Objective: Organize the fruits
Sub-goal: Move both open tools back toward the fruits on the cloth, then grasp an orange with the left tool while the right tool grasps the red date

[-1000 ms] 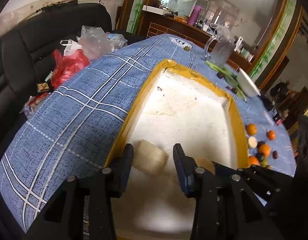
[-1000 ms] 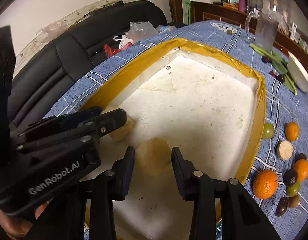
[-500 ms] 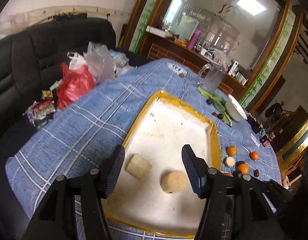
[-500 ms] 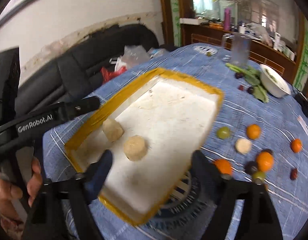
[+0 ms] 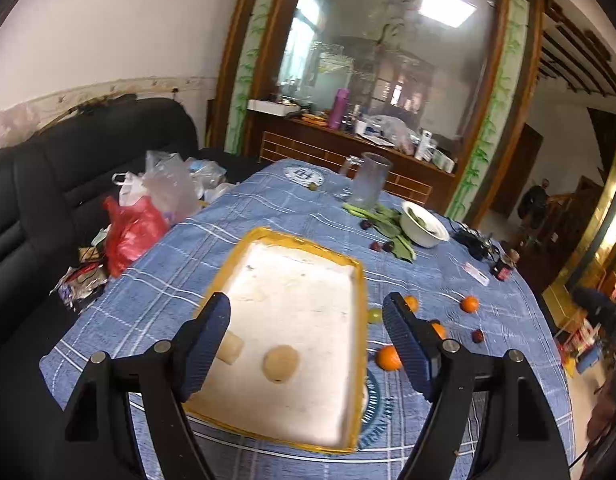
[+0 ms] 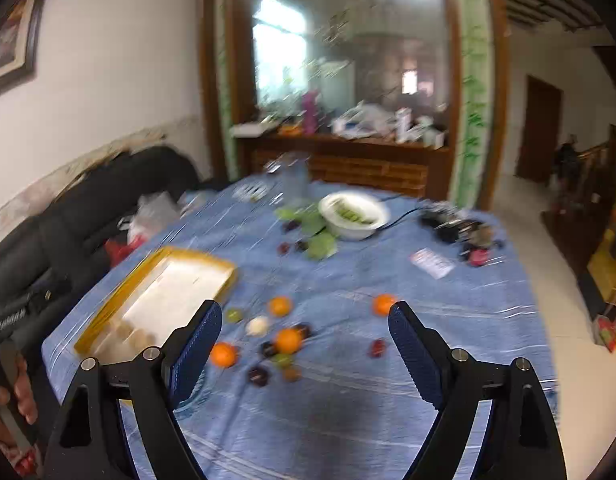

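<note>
Fruits are seen in two places on the blue checked tablecloth (image 5: 268,208). Two pale peeled pieces, a blocky one (image 5: 230,349) and a round one (image 5: 281,363), are laid on the white floor of the yellow-rimmed tray (image 5: 360,320), near its front edge and apart from each other. Loose fruit is scattered on the cloth to the right of the tray: oranges (image 6: 287,340), a pale round piece (image 6: 258,325), green grapes (image 6: 234,315) and dark plums (image 6: 258,375), though detail is lost to blur in the right wrist view. A white bowl (image 6: 354,212) is set farther back.

The left gripper (image 5: 306,344) is held above the tray, its jaws opening, with nothing pinched between them. The right gripper (image 6: 304,350) is held over the loose fruit, jaws spread wide and empty.
</note>
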`<action>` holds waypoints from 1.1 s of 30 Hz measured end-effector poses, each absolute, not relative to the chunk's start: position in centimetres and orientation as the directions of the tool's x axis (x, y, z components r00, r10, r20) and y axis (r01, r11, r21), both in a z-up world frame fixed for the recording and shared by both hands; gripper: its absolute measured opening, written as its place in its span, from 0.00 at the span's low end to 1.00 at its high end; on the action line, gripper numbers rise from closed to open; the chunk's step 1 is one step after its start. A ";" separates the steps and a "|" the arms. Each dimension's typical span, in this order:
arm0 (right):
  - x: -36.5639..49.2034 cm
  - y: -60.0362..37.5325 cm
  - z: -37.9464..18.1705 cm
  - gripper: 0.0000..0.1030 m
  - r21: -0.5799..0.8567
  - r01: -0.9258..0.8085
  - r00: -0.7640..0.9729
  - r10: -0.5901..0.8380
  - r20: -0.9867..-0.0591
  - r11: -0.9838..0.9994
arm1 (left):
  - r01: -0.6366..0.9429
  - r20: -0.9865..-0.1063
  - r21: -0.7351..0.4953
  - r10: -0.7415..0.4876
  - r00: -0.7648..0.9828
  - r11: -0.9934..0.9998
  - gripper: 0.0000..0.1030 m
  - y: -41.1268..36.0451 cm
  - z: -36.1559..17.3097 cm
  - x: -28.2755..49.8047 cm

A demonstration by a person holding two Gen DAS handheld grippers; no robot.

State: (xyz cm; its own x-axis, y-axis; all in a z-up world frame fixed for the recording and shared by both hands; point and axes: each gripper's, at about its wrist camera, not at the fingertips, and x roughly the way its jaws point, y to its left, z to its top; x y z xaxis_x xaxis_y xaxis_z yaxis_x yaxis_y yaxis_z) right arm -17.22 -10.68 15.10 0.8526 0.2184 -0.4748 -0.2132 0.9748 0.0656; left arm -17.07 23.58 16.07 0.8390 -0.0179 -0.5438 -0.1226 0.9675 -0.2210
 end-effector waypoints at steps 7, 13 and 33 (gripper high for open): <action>-15.8 -13.2 10.4 0.89 0.124 -0.161 0.802 0.203 -0.561 0.979 | -0.051 -0.620 -0.190 -0.080 0.781 0.980 0.76 19.9 13.6 -15.0; -13.7 -13.7 5.7 0.89 0.174 -0.167 0.732 0.240 -0.638 0.971 | 0.015 -0.697 -0.196 -0.150 0.701 0.980 0.75 16.5 10.4 -11.4; -9.1 -14.8 0.6 0.87 0.252 -0.153 0.650 0.289 -0.703 0.956 | 0.153 -0.824 -0.128 -0.191 0.534 0.980 0.40 11.0 2.9 -4.0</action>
State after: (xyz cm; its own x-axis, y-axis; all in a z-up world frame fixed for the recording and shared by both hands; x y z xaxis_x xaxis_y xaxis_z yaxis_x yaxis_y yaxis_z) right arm -9.13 -14.76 0.63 0.6500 0.2893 -0.7027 -0.1526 0.9556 0.2522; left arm -3.98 11.00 2.86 0.5335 -0.1907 -0.8240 0.1526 0.9800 -0.1280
